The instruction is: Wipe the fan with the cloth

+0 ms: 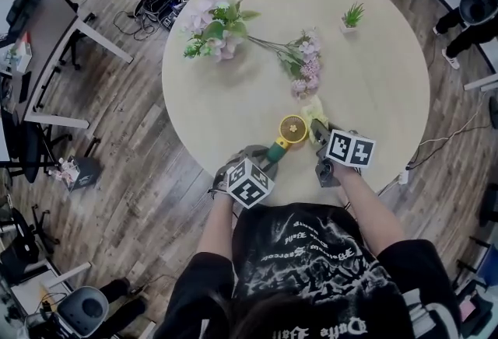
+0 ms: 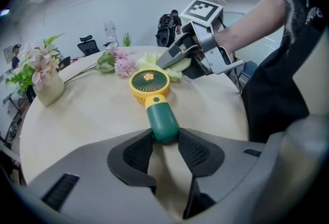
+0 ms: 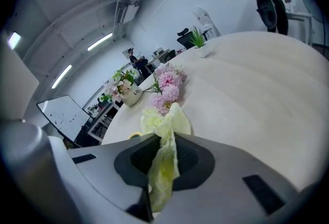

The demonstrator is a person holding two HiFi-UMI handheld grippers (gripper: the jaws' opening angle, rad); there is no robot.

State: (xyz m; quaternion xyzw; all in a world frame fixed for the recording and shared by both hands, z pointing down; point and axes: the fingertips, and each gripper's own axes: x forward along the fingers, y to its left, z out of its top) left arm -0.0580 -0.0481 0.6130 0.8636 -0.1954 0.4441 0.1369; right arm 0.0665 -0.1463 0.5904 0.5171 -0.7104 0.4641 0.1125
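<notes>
Both forearms reach out from the person's body at the near edge of the round bench (image 1: 233, 96), close together and bare below short sleeves. The left forearm angles toward the far right, and its left claw (image 2: 165, 138) tips steeply down onto the bench. Its two dark pads are clenched on the bottom of the green handle of the fan (image 2: 154, 102). The fan lies flat near the bench's near edge, its round yellow head face up at the far end of the handle.

The right forearm runs nearly straight away from the body. Its right claw (image 3: 163, 148) slopes down less steeply, just to the right of the fan's head. It grips a pale yellow-green cloth (image 3: 164, 130), which bunches out beyond the tips at the head's far-right rim. Whether the cloth touches the rim cannot be told.

Farther off on the bench lie a spray of pink flowers (image 1: 303, 65), a vase of flowers (image 1: 214, 26) at far left, and a small potted plant (image 1: 352, 16) at far right.
</notes>
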